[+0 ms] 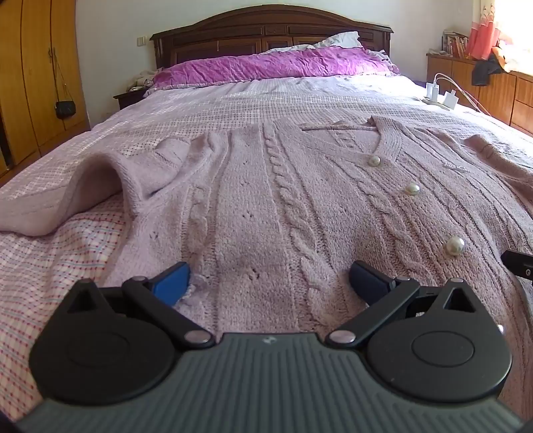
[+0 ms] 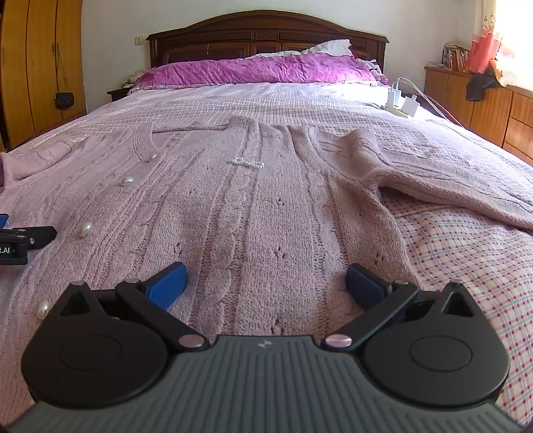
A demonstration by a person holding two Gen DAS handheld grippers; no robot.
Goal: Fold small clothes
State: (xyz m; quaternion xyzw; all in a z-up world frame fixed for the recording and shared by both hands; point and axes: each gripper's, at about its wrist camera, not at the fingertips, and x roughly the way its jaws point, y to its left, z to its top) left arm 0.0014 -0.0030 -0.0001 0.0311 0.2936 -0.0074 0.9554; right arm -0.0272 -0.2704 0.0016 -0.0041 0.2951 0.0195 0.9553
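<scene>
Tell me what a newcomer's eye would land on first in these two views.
First, the pink cable-knit cardigan spread flat across the checked bedspread, its pearl buttons running down the front. Next, the open left gripper and open right gripper, both low over the cardigan's near hem. Behind, a bright purple pillow lies at the dark wooden headboard.

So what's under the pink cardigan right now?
The cardigan lies flat on the checked bedsheet, which shows beside its hem and under the raised sleeve. Anything beneath the body itself is covered, so that cannot be seen.
</scene>
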